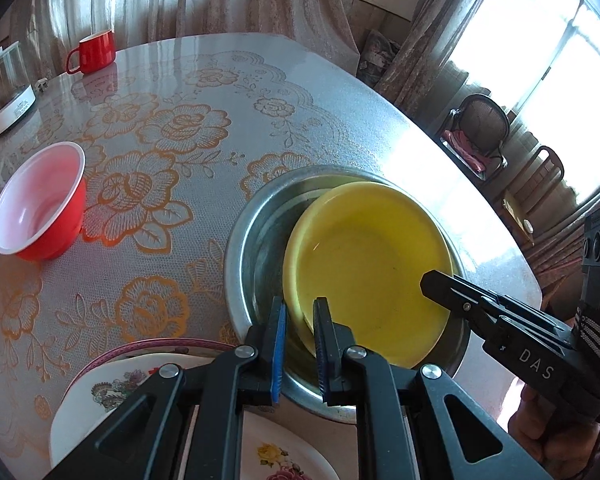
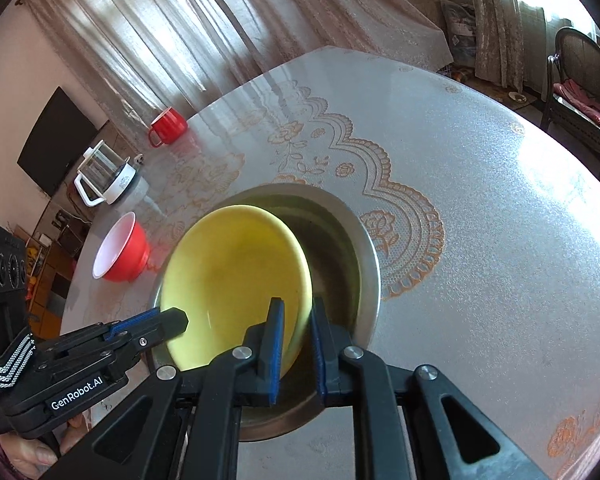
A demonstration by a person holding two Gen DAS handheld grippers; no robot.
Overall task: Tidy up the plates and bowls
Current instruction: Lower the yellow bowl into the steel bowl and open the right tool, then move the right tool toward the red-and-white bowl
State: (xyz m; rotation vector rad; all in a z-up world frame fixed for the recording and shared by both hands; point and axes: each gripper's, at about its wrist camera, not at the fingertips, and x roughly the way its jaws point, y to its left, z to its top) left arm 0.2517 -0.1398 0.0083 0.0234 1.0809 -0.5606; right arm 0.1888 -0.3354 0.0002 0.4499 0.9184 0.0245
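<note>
I hold the yellow plate [image 1: 368, 276] tilted inside the steel basin [image 1: 244, 248]: left gripper [image 1: 300, 320] clamped on its near-left rim, right gripper [image 2: 296, 320] on the near-right rim, both equally near, plate lying ahead of them.

Bright daylight from window [image 1: 540, 60]; glare on table [image 1: 420, 160]; fisheye-warped, dark corners.

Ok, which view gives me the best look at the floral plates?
The left wrist view: the floral plates lie at its bottom edge beside the metal basin, partly hidden by the left gripper. The right wrist view does not show them.
</note>
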